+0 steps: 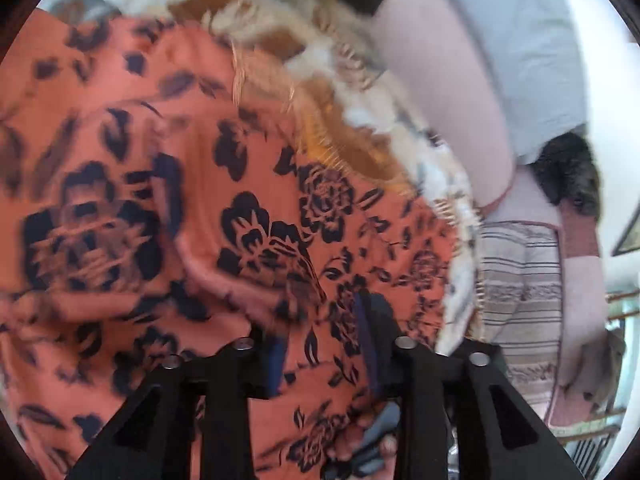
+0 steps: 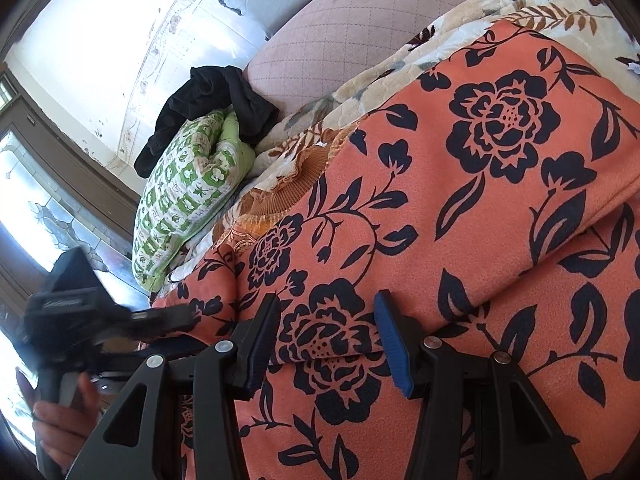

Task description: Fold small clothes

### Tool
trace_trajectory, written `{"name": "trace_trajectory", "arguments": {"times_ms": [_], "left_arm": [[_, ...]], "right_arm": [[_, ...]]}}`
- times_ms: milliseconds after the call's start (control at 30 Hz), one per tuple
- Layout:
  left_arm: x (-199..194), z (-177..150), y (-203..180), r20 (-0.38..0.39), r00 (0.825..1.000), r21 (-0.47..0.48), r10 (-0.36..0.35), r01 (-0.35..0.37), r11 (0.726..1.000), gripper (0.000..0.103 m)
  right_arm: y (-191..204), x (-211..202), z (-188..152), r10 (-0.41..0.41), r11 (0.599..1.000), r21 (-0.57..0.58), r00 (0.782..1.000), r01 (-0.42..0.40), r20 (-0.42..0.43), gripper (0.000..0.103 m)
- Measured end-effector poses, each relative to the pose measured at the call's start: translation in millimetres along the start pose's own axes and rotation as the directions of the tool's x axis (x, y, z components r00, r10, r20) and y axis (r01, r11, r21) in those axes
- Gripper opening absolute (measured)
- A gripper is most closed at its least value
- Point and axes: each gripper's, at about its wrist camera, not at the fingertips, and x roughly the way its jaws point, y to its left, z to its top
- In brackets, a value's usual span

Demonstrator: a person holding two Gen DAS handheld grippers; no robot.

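Lying folded on a bed is an orange floral garment [image 2: 460,208], with the right gripper [image 2: 326,344] jaws gripping its near fold and the left gripper [image 1: 320,344] jaws standing apart above it.

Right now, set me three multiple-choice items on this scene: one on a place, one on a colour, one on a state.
1. Where does the black garment lie?
A. on the green-patterned pillow
B. under the orange cloth
C. between the right gripper's fingers

2. What colour are the flowers on the orange cloth?
A. white
B. dark navy
C. green

3. How do the right gripper jaws stand?
A. pressed fully together
B. apart, with cloth between them
C. closed on the pillow

Answers: 1 A, it is heaped on the pillow's top; 2 B, dark blooms on orange; 3 B, the floral cloth fills the gap.
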Motion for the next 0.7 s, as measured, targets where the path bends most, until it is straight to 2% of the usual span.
{"name": "trace_trajectory", "arguments": {"times_ms": [33,67,100,167,233,300,367,433,467,567,667,700], "left_arm": [[-23.6,-12.1,6.9,0.074,0.997,0.016,-0.029,0.028,0.999,0.06],[-41.8,-21.3,13.7,0.144,0.989,0.031,-0.04,0.036,0.999,0.065],[-55.4,-27.3,20.5,0.201,0.979,0.044,-0.038,0.03,0.999,0.067],[-68.7,-32.0,33.4,0.249,0.968,0.04,-0.017,0.008,0.999,0.067],[-72.9,-31.2,46.8,0.271,0.962,0.009,-0.037,0.035,0.999,0.066],[-65.4,-25.9,55.6,0.249,0.967,-0.03,-0.061,0.071,0.997,0.066],[-64.3,-21.3,63.2,0.231,0.97,-0.057,-0.079,0.095,0.994,0.066],[-67.0,-18.6,75.6,0.232,0.97,-0.076,-0.071,0.091,0.993,0.066],[-65.7,-16.2,78.5,0.226,0.971,-0.088,-0.075,0.097,0.991,0.066],[-67.0,-20.5,86.5,0.206,0.972,-0.118,-0.113,0.139,0.983,0.066],[-67.7,-22.5,88.9,0.204,0.973,-0.116,-0.108,0.134,0.984,0.066],[-66.3,-21.8,89.0,0.203,0.973,-0.111,-0.108,0.132,0.985,0.066]], "right_arm": [[-0.3,0.1,0.1,0.0,1.0,0.001,1.0,0.0,-0.001,0.051],[-0.1,0.5,0.5,-0.003,1.0,0.003,1.0,0.003,-0.005,0.051],[1.3,0.9,2.0,-0.015,1.0,0.008,1.0,0.015,-0.017,0.051],[10.8,2.9,8.2,-0.067,0.998,0.009,0.996,0.067,-0.055,0.051],[25.5,5.3,12.8,-0.056,0.998,0.011,0.994,0.058,-0.091,0.056],[44.6,7.4,12.4,-0.026,0.999,-0.033,0.994,0.022,-0.111,0.055],[75.6,7.6,4.0,-0.047,0.982,-0.187,0.989,0.02,-0.138,0.06],[103.3,4.6,-15.4,-0.099,0.926,-0.376,0.984,0.037,-0.146,0.069],[112.2,3.8,-25.3,-0.128,0.894,-0.444,0.983,0.056,-0.134,0.07],[134.1,13.8,-43.3,-0.212,0.799,-0.59,0.973,0.117,-0.094,0.07],[158.8,34.4,-47.5,-0.27,0.694,-0.695,0.963,0.189,-0.008,0.07],[163.9,40.0,-47.0,-0.276,0.673,-0.711,0.961,0.203,0.014,0.07]]}}
